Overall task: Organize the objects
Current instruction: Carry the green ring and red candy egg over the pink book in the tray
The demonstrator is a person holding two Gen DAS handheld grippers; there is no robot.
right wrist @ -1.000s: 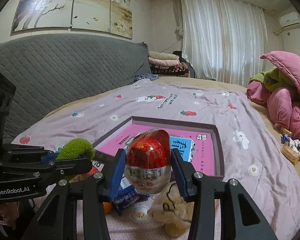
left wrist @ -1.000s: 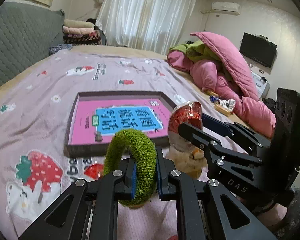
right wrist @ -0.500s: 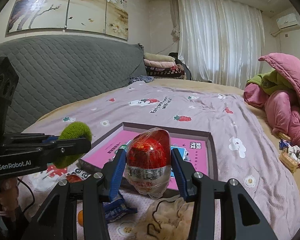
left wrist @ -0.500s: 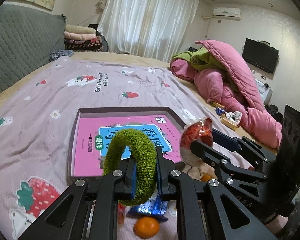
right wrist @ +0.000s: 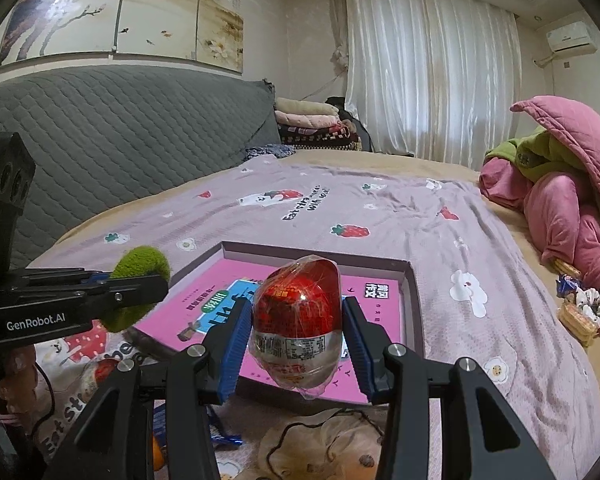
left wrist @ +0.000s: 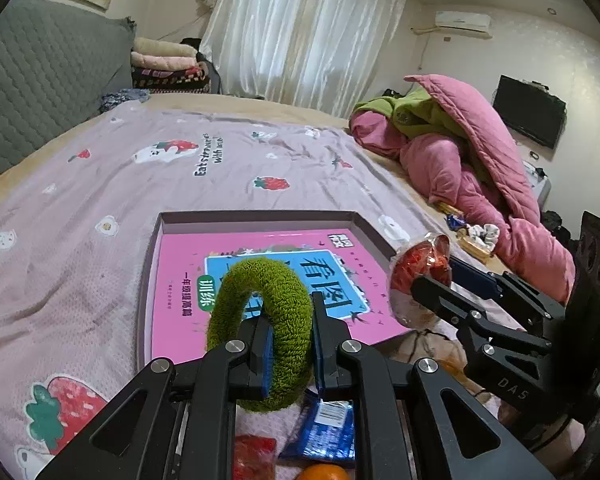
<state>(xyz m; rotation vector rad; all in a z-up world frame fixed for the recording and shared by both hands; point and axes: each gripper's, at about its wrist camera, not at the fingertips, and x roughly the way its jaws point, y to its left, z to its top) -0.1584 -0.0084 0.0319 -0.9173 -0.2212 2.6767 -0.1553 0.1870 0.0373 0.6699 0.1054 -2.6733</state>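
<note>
Risk: the wrapped egg (right wrist: 296, 320) sits between smooth pads in crinkly film; a jolt over the box (left wrist: 256, 218) could let it slip or roll off the book (left wrist: 180, 272) inside. Left gripper (left wrist: 288, 344) is clamped on the green ring (left wrist: 260, 332), held upright above the box's near edge. Right gripper (right wrist: 296, 344) is closed on the egg, also above the near edge, right of the ring.

Bed (left wrist: 100, 184): box lid (left wrist: 260, 218), snack packets (left wrist: 328, 428), orange (left wrist: 324, 472).
</note>
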